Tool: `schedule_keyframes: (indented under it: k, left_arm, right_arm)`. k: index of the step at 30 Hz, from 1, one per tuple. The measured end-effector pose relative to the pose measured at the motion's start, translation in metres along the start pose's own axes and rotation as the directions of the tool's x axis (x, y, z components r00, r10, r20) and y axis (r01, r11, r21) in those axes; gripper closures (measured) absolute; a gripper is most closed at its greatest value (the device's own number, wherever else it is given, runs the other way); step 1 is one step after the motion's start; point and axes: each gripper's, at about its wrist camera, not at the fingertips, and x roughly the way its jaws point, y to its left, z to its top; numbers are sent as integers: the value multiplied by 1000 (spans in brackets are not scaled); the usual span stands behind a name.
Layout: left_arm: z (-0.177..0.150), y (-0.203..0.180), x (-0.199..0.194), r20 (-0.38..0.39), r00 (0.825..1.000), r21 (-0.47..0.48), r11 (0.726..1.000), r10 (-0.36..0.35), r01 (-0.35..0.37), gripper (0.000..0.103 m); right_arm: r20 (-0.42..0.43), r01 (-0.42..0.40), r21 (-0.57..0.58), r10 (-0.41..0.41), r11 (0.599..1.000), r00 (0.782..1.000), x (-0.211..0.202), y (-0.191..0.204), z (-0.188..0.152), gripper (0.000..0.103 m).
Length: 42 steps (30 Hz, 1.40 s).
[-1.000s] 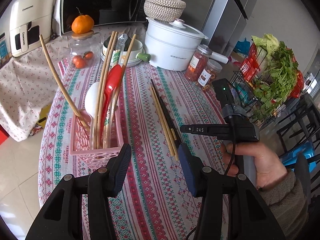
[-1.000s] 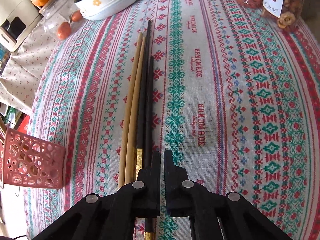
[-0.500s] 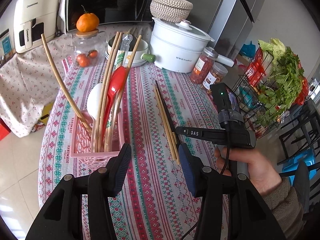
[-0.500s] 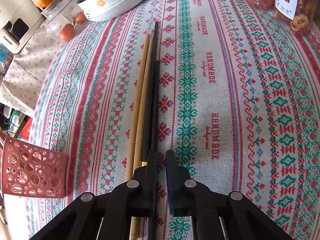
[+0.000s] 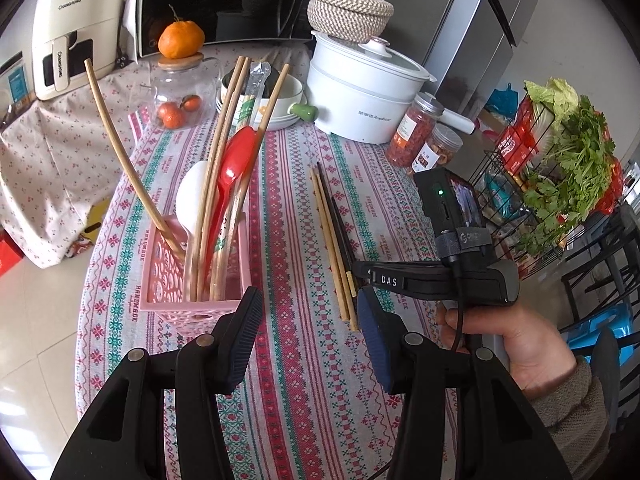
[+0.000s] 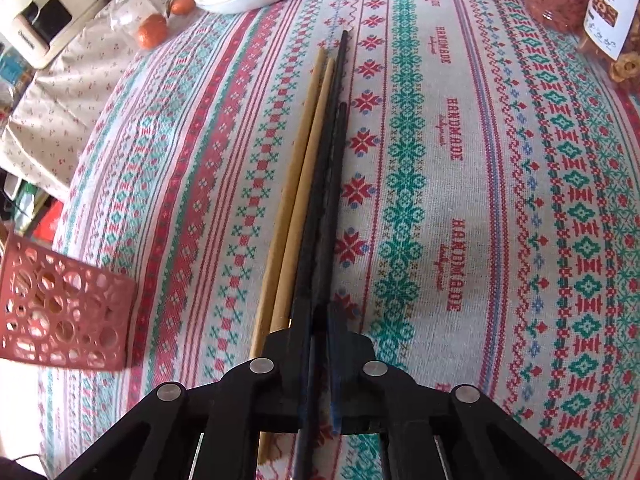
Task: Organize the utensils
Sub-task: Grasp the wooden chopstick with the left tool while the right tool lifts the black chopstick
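Soft, even daylight fills both views, with faint shadows. Strong fisheye bending curves the tablecloth (image 6: pixel 460 160) stripes, and black vignette fills the corners. The floor (image 5: pixel 36 312) glares pale at 8 o'clock. Near fingers look slightly soft.

daylit kitchen corner: pale tiled floor (image 5: pixel 36 320), round table under a striped patterned cloth (image 5: pixel 296 360), grey fridge (image 5: pixel 476 36) against a light wall (image 5: pixel 572 32), black wire rack (image 5: pixel 516 184) of greens.
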Motion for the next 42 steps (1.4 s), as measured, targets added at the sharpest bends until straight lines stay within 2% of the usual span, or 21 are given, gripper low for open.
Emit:
schedule_keyframes:
  k: [3,5,9,13,15,17,19,21,23,25,27,29,31,33,37,38,39,42]
  left_arm:
    - [-2,-8,3,-8,1000,9,1000,1,-1,53]
    - [-1,-17,8,-21,1000,15,1000,-8,8,53]
    - [5,-41,31,-52,999,28,1000,-7,8,53]
    - [22,-64,70,-90,996,0,1000,-18,18,53]
    - [31,-72,92,-90,996,-8,1000,14,-15,53]
    - [38,-79,115,-93,994,13,999,53,-52,53]
    - [45,-75,137,-114,990,-5,996,87,-89,53]
    - [46,-64,152,-143,985,-51,993,94,-103,53]
    - [49,-56,161,-163,983,-86,991,88,-103,53]
    - [53,-47,167,-171,978,-99,986,117,-136,53]
    - [56,-40,171,-167,978,-108,984,125,-144,53]
    - [60,-32,176,-168,980,-132,982,110,-133,53]
    - [62,-23,184,-188,978,-167,978,92,-124,66]
    - [62,-19,191,-201,976,-187,975,85,-123,68]
    - [64,-20,199,-190,978,-162,980,86,-117,76]
    - [65,-20,200,-190,979,-165,980,77,-109,80]
    - [67,-19,202,-195,980,-181,980,45,-81,91]
    - [72,-19,207,-197,980,-171,984,11,-45,96]
  right_arm:
    - [-17,28,-25,-28,999,999,-5,-2,-7,101]
    - [11,60,-11,-60,998,998,-14,-11,-11,101]
    - [113,6,84,-15,996,993,-49,-38,-14,101]
    - [262,-22,177,-26,984,965,-109,-60,-24,103]
    - [337,-50,198,-20,979,941,-140,-69,-29,103]
    - [374,-71,190,-5,979,927,-156,-72,-35,103]
    - [356,-80,165,17,983,934,-153,-68,-34,103]
    - [289,-95,160,45,983,956,-136,-73,-31,103]
    - [240,-54,226,-1,973,971,-122,-92,-26,101]
    - [184,-25,291,-30,956,982,-106,-112,-22,87]
    - [146,-14,307,-33,952,989,-90,-120,-18,79]
    - [118,-16,308,-22,951,993,-79,-118,-17,76]
    - [103,-14,283,-16,959,995,-74,-109,-13,76]
    - [115,-16,268,-15,963,993,-76,-101,-10,76]
    - [132,-31,274,-5,961,991,-77,-100,-7,74]
    - [126,-25,280,-11,960,992,-75,-102,-7,73]
    - [118,-20,289,-15,957,993,-73,-104,-8,73]
    - [99,-3,325,-31,946,995,-68,-114,-10,73]
